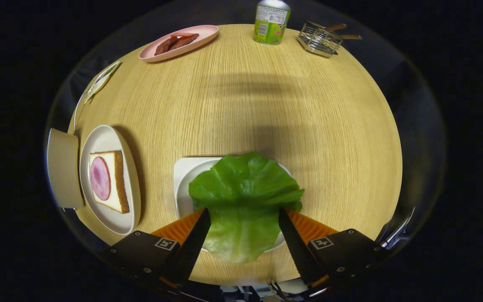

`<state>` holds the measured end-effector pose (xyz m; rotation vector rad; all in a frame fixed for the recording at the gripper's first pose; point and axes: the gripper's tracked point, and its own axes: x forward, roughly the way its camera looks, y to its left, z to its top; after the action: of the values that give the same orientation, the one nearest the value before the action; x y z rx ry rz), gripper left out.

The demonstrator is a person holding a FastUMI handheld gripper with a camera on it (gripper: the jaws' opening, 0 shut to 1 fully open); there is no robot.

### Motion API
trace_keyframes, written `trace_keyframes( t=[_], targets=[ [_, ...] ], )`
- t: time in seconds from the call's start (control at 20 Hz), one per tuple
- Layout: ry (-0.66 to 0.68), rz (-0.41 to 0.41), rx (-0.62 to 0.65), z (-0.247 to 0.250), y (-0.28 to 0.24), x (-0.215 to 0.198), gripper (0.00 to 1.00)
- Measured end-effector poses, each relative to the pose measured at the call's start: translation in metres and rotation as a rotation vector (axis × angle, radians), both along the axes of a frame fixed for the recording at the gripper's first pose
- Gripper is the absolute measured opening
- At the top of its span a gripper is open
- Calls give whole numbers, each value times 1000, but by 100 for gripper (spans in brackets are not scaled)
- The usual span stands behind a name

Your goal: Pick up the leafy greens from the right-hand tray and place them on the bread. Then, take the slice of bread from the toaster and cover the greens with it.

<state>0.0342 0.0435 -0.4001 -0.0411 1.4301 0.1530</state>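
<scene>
A green lettuce leaf (245,188) lies over a white tray (183,167) just ahead of my fingers, and its paler lower part reaches back between them. My gripper (245,214) is open, one finger at each side of the leaf; I cannot tell if the tips touch it. To the left, a slice of bread (113,180) topped with a round pink slice of ham (99,178) rests on an oval white plate (99,138). A beige box (62,167), probably the toaster, stands just left of that plate, with its top hidden.
At the far side of the round wooden table (266,105) are a pink plate (201,35) with dark red meat strips, a green can (271,21) and a wire rack (319,40) holding utensils. A small packet (101,79) lies at the left edge.
</scene>
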Motion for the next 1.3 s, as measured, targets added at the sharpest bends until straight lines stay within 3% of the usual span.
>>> trace_keyframes(
  t=[0.2,0.5,0.6,0.85,1.3],
  targets=[
    [4,-11,23,-2,2,1,95],
    [6,-5,32,-2,0,2,68],
    [7,-6,35,-3,-1,2,54],
    [4,-23,44,-2,-1,3,4],
    [-36,-24,58,31,1,5,0]
  ],
)
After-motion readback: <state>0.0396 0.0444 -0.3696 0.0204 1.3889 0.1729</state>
